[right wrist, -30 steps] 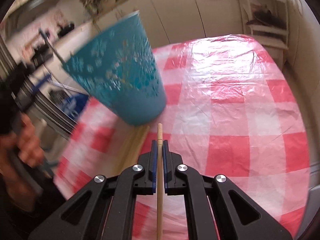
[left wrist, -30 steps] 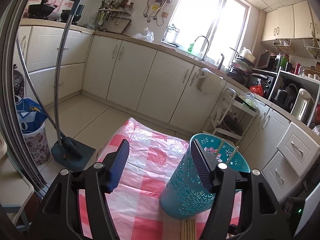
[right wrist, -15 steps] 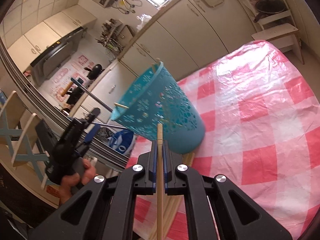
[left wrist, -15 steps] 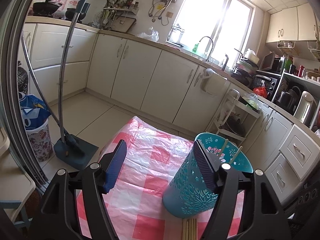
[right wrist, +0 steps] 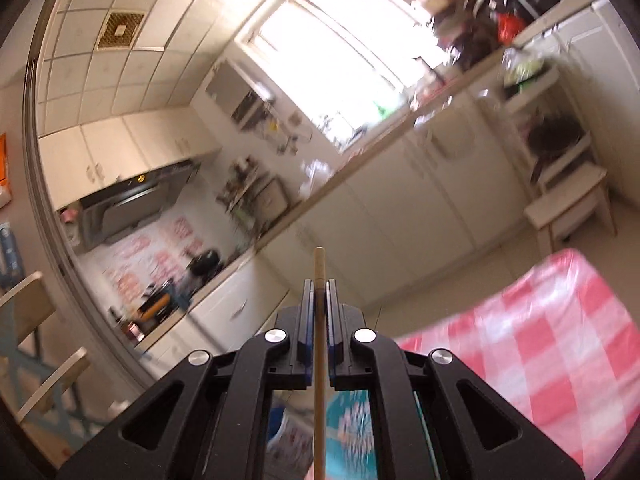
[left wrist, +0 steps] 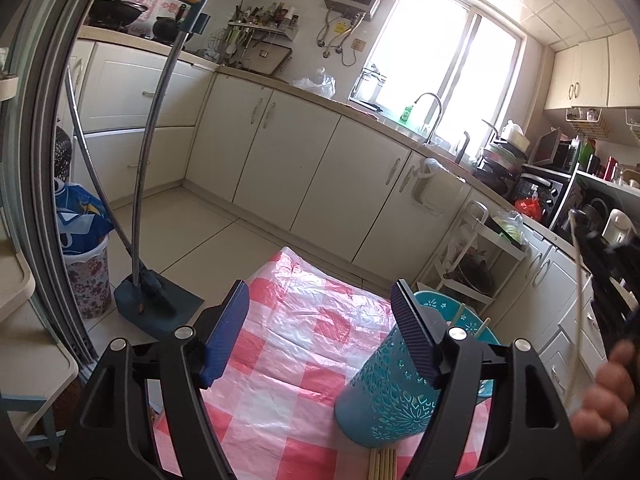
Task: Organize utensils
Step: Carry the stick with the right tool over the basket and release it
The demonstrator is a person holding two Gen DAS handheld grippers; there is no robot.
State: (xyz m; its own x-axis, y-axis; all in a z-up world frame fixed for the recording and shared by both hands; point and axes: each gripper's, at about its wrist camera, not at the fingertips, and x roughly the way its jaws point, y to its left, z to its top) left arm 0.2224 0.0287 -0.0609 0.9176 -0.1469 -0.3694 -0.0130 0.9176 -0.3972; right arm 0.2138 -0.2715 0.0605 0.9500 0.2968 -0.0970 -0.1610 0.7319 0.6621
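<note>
A single wooden chopstick (right wrist: 319,320) is clamped between the narrow blue pads of the right gripper (right wrist: 319,286), its short blunt end poking out past the fingertips and the long remainder running back under the tool toward the camera. The right wrist view is tipped up toward the window and ceiling and is blurred, with only a smear of the teal holder (left wrist: 394,384) showing low between the gripper's arms.

The left gripper (left wrist: 320,332) stands with its jaws spread wide and nothing between them, hovering over the near end of the red-and-white checked tablecloth (left wrist: 296,344). The perforated teal holder sits just right of centre in that view, partly behind the right-hand finger, and already carries at least two chopstick tips showing above its rim. A small bundle of loose chopsticks (left wrist: 382,465) lies flat on the cloth at the holder's near foot. At the far right edge of the left wrist view, a hand (left wrist: 608,396) appears beside a pale, thin stick.

The chopstick looks light, stiff and smooth, so it should be liable to pivot or slide in a pinch taken close to one end, as here; a hold nearer the middle would likely steady it. The holder appears to be thin, light plastic and could tip if a stick strikes its rim, so bracing its wall with the free gripper would seem sensible. The sticks lying flat offer little to grip from above and are probably best taken across their width.
</note>
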